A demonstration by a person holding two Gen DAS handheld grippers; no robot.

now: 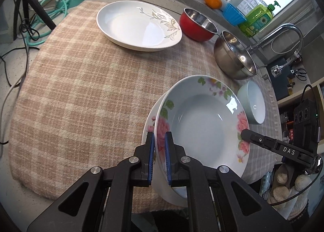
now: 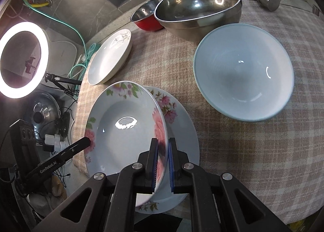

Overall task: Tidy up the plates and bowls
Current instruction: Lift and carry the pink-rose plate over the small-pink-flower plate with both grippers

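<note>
A deep plate with pink flowers [image 1: 202, 120] [image 2: 121, 118] is held tilted between both grippers. My left gripper [image 1: 159, 136] is shut on its left rim, and in the right wrist view its tip [image 2: 86, 141] shows at the plate's far edge. My right gripper [image 2: 163, 142] is shut on the opposite rim, and one finger [image 1: 246, 135] shows in the left wrist view. Right under it a second flowered plate [image 1: 148, 126] [image 2: 182, 130] lies on the checked cloth. Whether the two plates touch I cannot tell.
On the checked cloth [image 1: 81, 90] stand a white leaf-patterned plate [image 1: 139, 23] [image 2: 109, 57], a red bowl [image 1: 198, 25] [image 2: 145, 21], a steel bowl [image 1: 232, 57] [image 2: 198, 9] and a pale blue bowl [image 1: 253, 106] [image 2: 243, 69]. A faucet [image 1: 283, 31] rises at the right, and cables [image 1: 60, 6] lie at the left.
</note>
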